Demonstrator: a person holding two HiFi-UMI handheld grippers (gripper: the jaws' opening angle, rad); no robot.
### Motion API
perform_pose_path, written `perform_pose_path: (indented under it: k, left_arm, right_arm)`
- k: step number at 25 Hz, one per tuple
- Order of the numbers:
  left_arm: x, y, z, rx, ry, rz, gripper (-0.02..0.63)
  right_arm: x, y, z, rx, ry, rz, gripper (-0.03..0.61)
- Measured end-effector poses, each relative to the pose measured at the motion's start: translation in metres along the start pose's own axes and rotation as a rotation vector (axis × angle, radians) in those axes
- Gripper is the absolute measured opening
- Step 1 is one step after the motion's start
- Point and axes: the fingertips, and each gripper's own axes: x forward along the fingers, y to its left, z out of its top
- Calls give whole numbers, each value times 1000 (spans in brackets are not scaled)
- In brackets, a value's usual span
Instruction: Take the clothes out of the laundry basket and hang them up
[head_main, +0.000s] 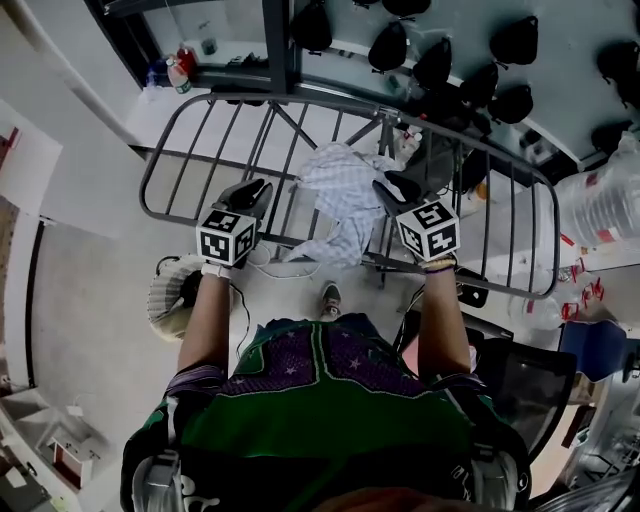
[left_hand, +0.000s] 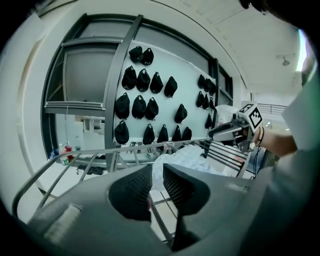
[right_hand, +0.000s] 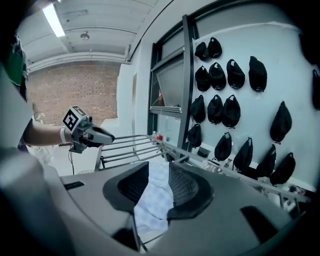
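Both sets of jaws apart, clamped on nothing: left gripper (head_main: 260, 188) and right gripper (head_main: 388, 186) flank the pale checked garment (head_main: 340, 190) draped over the drying rack (head_main: 196, 128), laundry basket (head_main: 166, 298) half hidden behind the left forearm, contents unreadable.

Head cam steeply down; gripper cams look along jaws, crosswise; all share rack (head_main: 200, 160).

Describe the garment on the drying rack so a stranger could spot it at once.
Below the wall hung with black caps stands a grey metal drying rack. Draped over its middle bars is the garment, crumpled white cloth with a fine pale check. It is the only fabric on the rack, light against dark bars and caps.
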Motion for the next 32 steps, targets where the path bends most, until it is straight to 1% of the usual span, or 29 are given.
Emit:
perform_pose_path:
  k: [3, 7, 12, 15, 20, 26, 32]
  left_arm:
    - [-31, -2, 4, 16, -31, -15, 78]
    - [-76, -3, 1, 18, -67, -24, 77]
    - [-130, 3, 3, 14, -117, -33, 77]
    - [-157, 5, -2, 8, -136, -37, 77]
    - [-198, 2, 1, 32, -167, -50, 77]
    - [-247, -11, 16, 28, -247, -62, 77]
    - [-276, -33, 8, 34, -267, -29, 77]
  right_arm:
    - [-15, 20, 6, 12, -16, -34, 110]
    - [-32, 54, 16, 23, -55, -78, 110]
    - [-47, 102, 35, 24, -101, -107, 110]
    - [-56, 133, 42, 16, -110, -109, 110]
    - [-74, 171, 51, 7, -126, -100, 110]
    - [-99, 202, 66, 13, -172, -102, 110]
    - [-128, 222, 75, -15, -216, -80, 110]
